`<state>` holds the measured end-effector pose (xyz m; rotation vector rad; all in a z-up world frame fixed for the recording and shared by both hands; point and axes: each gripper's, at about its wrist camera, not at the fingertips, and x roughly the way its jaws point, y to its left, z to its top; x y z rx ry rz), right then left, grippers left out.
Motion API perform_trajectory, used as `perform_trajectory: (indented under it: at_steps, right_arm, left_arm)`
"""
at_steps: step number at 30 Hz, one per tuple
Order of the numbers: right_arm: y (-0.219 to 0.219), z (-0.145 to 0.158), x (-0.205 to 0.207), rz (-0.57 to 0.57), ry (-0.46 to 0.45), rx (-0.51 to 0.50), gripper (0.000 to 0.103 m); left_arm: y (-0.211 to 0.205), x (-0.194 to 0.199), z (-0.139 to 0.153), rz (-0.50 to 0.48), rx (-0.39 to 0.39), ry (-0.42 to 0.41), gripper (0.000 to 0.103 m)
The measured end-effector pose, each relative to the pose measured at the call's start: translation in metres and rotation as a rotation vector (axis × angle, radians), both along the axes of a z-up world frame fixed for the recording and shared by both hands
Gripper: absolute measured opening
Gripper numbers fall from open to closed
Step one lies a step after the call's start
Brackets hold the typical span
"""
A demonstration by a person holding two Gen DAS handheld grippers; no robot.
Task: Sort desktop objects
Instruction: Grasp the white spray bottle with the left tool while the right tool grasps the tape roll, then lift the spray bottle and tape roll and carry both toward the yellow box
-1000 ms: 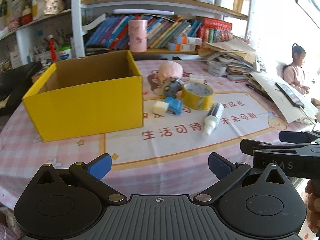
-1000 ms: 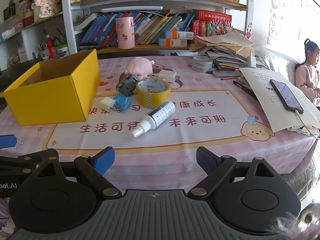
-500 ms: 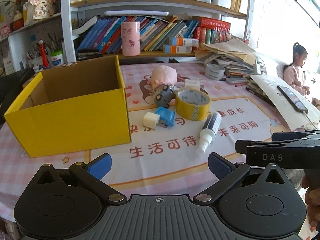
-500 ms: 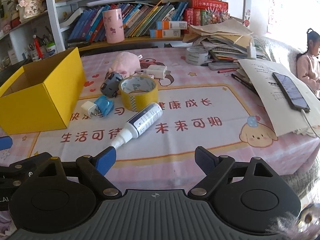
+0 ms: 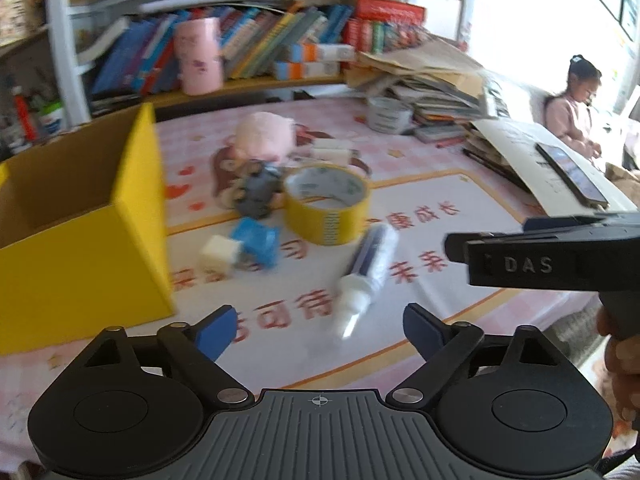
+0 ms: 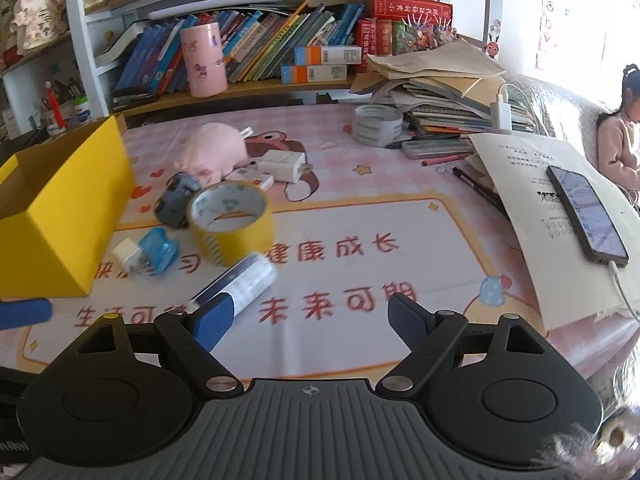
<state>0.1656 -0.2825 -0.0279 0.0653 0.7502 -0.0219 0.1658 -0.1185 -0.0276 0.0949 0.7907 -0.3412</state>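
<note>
A desk (image 6: 400,208) covered by a pink printed mat is seen before a bookshelf (image 6: 280,40). On it a yellow box (image 6: 60,216) stands open at the left; beside it are clustered a tape roll (image 6: 230,220), a blue plug (image 6: 160,250), a pink plush (image 6: 216,152) and a spray bottle (image 5: 372,264). Bare mat is left toward the near edge. The left tool (image 5: 318,326) is held open, its jaws having just been closing with nothing between them; the right tool (image 6: 310,316) is open and empty. A phone (image 6: 584,212) on papers is shown clearly only in the right view.
</note>
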Motion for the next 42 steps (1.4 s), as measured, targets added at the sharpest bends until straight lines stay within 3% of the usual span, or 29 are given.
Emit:
perform_trajectory:
  at_steps: [3, 7, 13, 16, 20, 25, 31, 42]
  right_arm:
    - [-0.010, 0.000, 0.009, 0.006, -0.001, -0.001, 0.084]
    - [-0.021, -0.002, 0.020, 0.024, 0.001, 0.001, 0.084]
    - [-0.040, -0.007, 0.041, 0.044, 0.025, 0.037, 0.084]
    - [-0.046, -0.006, 0.050, 0.051, 0.019, 0.029, 0.084]
    - [-0.048, -0.004, 0.061, 0.077, 0.002, 0.016, 0.084]
    - [-0.045, -0.004, 0.072, 0.128, -0.002, 0.007, 0.084]
    - [-0.033, -0.006, 0.088, 0.194, 0.007, 0.016, 0.084]
    - [0.007, -0.021, 0.122, 0.381, 0.074, 0.040, 0.085]
  left_arm:
    - [-0.018, 0.012, -0.005, -0.032, 0.013, 0.017, 0.086]
    - [-0.037, 0.028, -0.010, -0.059, 0.028, 0.023, 0.073]
    - [-0.053, 0.053, -0.023, -0.064, 0.042, 0.039, 0.068]
    - [-0.061, 0.065, -0.031, -0.088, 0.052, 0.062, 0.055]
    - [-0.068, 0.075, -0.041, -0.099, 0.054, 0.096, 0.048]
    - [-0.066, 0.079, -0.044, -0.086, 0.058, 0.106, 0.031]
    - [-0.046, 0.076, -0.039, -0.010, 0.006, 0.134, 0.031]
    - [0.007, 0.052, -0.010, 0.199, -0.047, 0.105, 0.031]
